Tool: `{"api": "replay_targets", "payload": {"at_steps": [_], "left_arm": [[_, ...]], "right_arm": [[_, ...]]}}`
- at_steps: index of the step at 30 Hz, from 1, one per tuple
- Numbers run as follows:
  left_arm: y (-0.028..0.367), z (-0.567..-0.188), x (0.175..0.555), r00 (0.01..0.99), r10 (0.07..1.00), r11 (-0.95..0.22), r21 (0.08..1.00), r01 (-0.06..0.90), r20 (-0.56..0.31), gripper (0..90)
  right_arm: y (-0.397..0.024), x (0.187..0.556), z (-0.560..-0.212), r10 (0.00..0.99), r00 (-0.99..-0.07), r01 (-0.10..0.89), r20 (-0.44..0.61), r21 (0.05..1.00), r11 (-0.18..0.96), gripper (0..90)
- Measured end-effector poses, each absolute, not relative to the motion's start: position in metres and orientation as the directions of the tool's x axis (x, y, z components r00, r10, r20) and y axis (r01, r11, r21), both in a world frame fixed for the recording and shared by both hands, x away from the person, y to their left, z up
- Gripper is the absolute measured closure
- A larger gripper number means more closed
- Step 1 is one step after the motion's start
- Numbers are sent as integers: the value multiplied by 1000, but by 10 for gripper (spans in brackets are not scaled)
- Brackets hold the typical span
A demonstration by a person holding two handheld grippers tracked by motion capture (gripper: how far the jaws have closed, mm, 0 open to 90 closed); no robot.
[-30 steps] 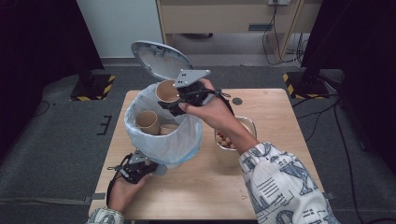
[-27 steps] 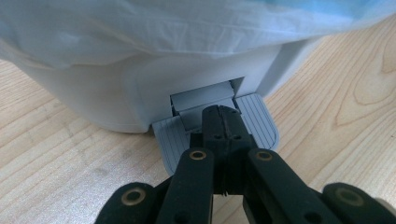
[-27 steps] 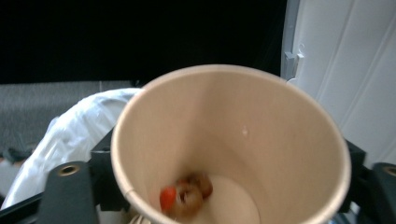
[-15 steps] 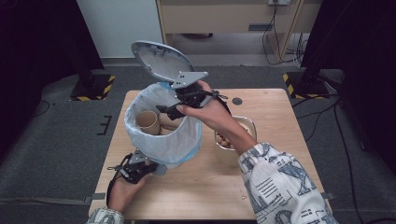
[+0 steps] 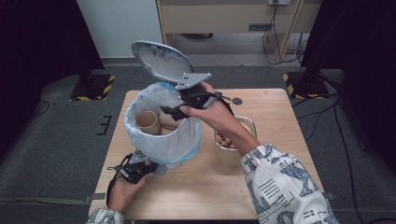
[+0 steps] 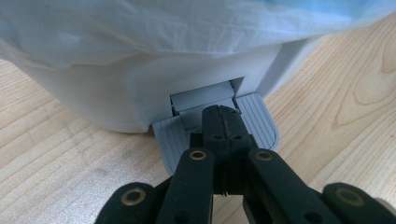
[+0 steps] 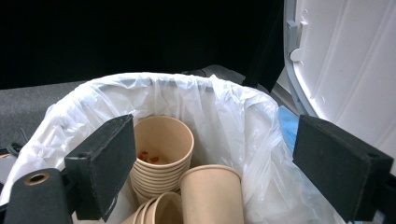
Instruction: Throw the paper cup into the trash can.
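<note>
Left tongs [image 6: 223, 122], closed empty, press the pedal [image 6: 261, 125] of the bin [image 5: 163, 140] near the worktop's [image 5: 280, 186] front-left corner; right tongs [image 5: 180, 112], just opened, gape over paper cups [image 7: 163, 149] inside.

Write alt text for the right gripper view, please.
An open claw hangs over a lined bin holding paper cups, one stacked set with red scraps inside. The raised lid stands at the right.
</note>
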State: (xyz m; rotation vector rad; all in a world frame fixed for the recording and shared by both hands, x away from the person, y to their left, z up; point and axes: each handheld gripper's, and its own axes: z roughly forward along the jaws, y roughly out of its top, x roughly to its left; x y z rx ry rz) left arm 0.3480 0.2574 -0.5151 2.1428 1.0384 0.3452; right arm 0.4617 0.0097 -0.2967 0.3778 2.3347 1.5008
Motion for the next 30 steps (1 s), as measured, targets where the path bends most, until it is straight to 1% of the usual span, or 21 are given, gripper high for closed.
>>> {"api": "replay_targets", "payload": {"at_steps": [30], "left_arm": [[257, -515, 348, 640, 766, -418, 706, 572, -65, 900]], "right_arm": [[-33, 461, -306, 464, -879, 87, -112, 919, 386, 113]]}}
